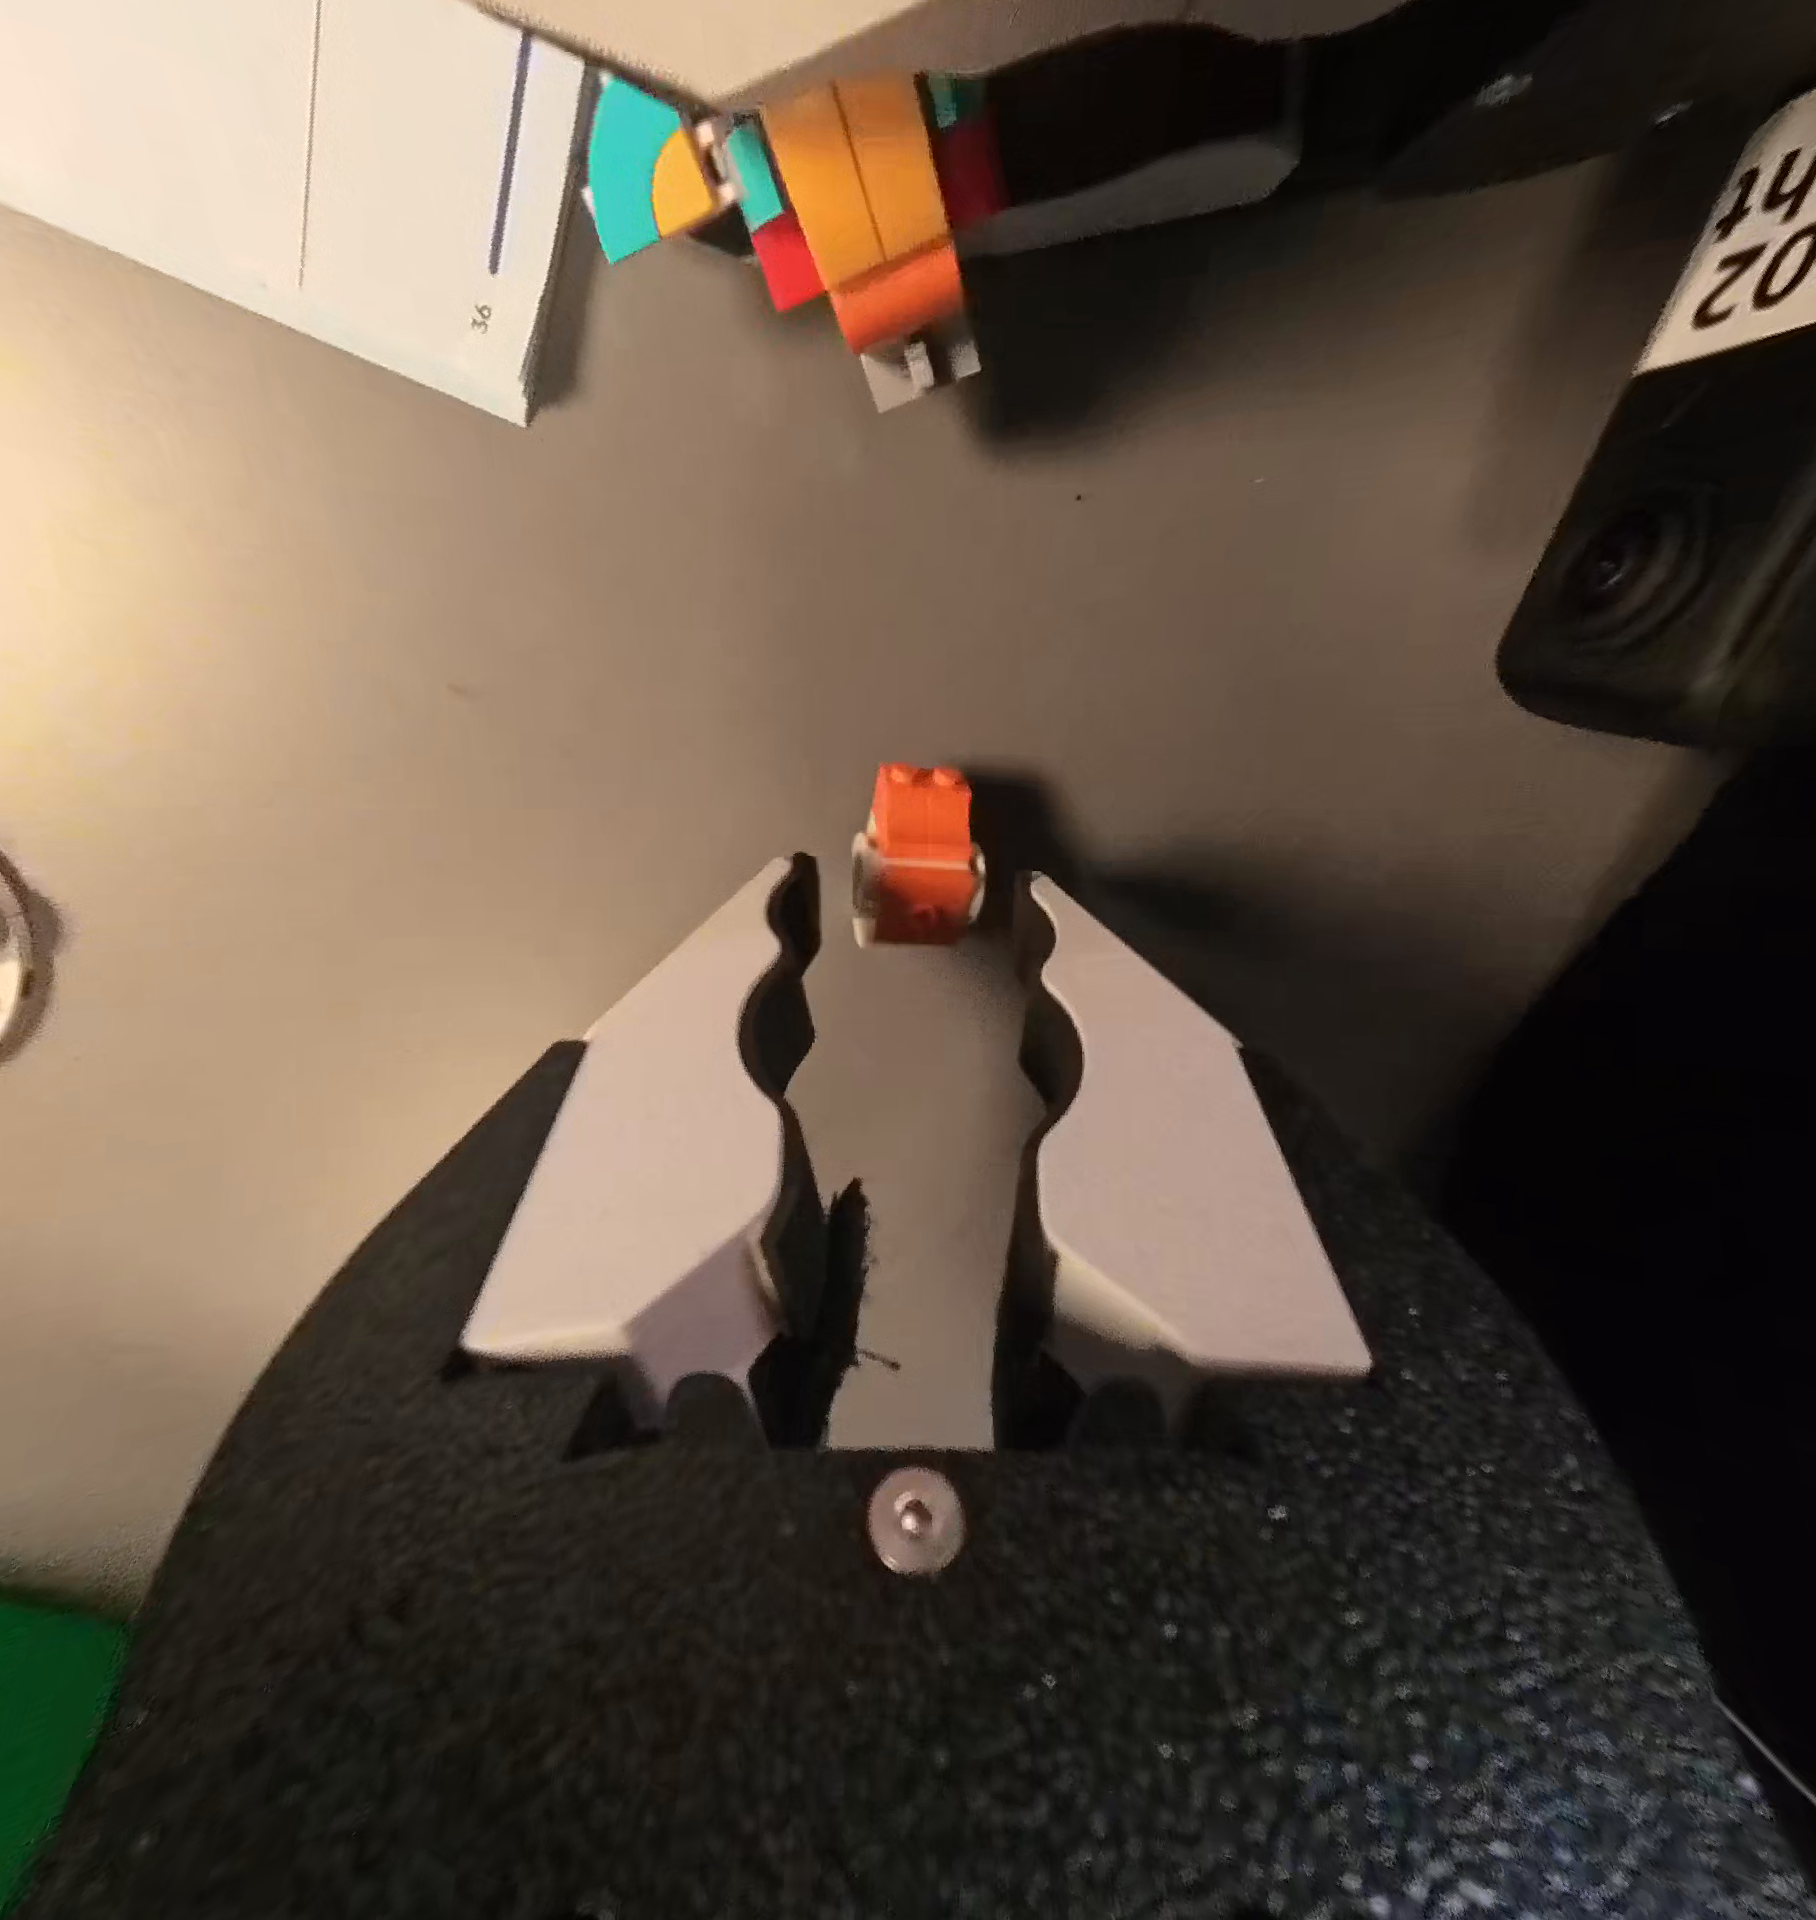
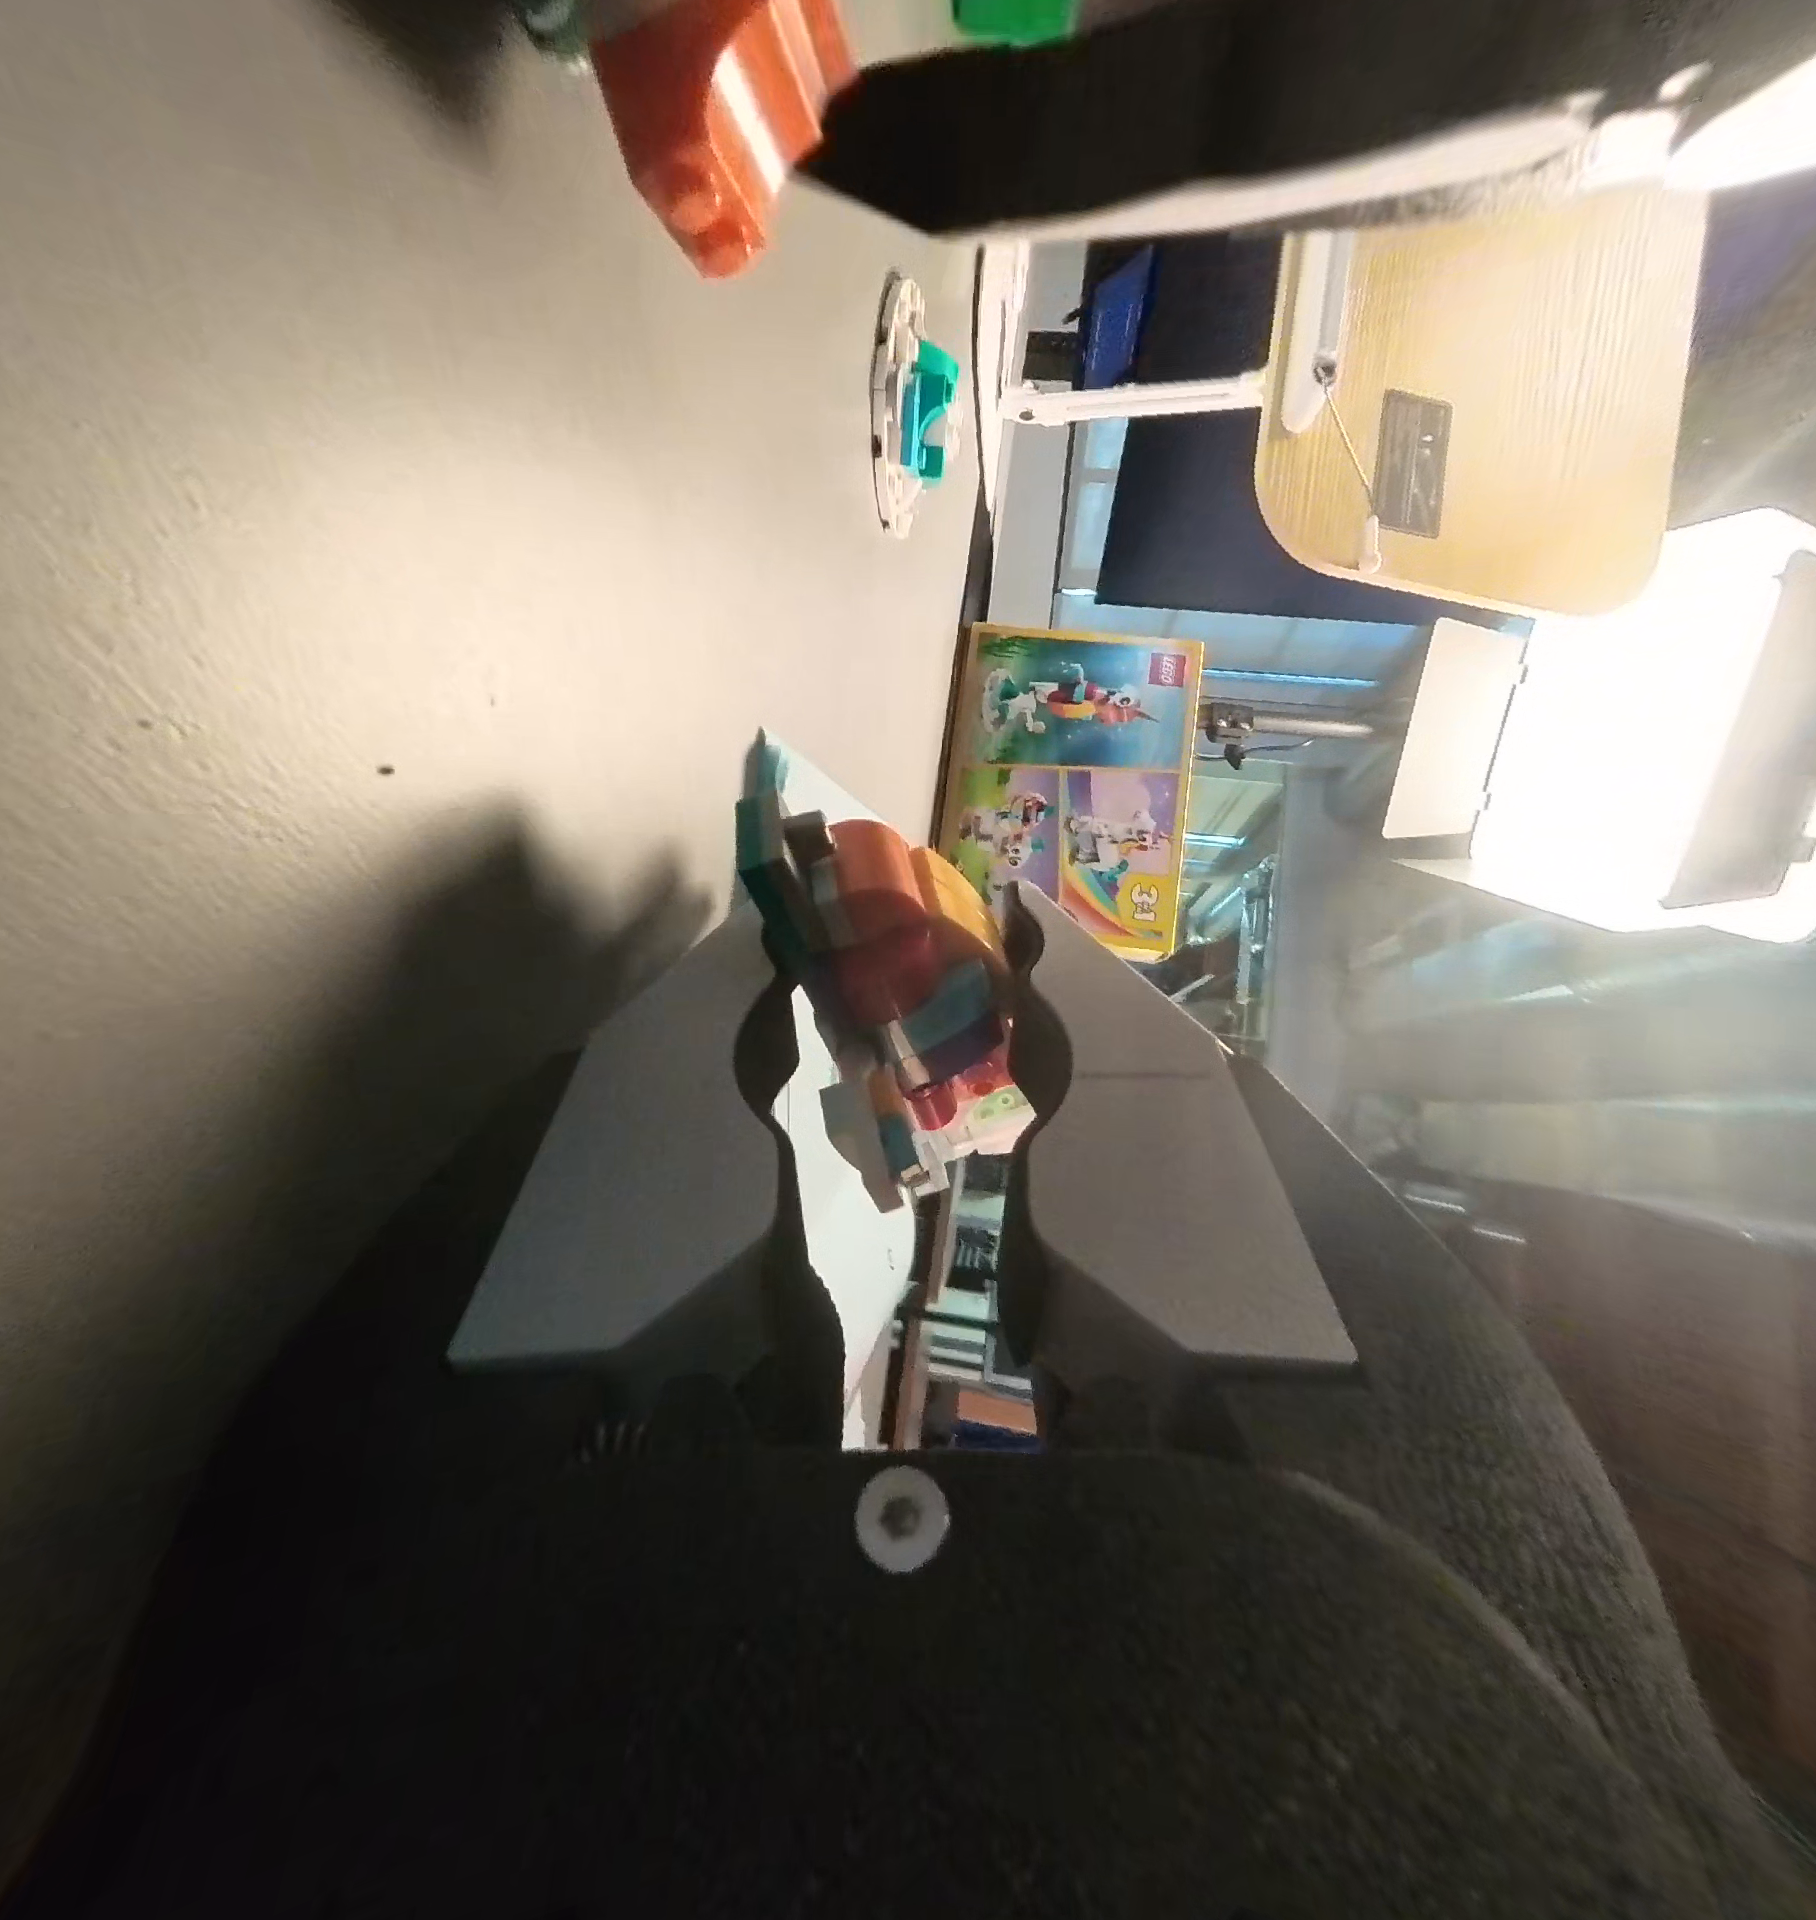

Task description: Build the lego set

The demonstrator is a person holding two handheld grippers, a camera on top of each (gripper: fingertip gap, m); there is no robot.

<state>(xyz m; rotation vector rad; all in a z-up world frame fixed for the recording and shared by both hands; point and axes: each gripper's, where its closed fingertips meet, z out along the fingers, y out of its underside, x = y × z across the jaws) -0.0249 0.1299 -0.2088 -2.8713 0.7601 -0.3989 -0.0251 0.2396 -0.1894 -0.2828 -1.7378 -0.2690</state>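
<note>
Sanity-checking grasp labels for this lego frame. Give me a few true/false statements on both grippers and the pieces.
1. The left gripper is open around the small orange piece. True.
2. The right gripper is empty. False: it is shut on the multicoloured assembly.
3. The small orange piece rests on the grey table. True.
4. The lego box lies between the left gripper's fingers. False: it stands beyond the right gripper.

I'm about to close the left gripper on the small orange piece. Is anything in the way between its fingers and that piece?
Nothing visible. The small orange piece sits on bare table between the open left gripper fingertips, with small gaps either side.
</note>
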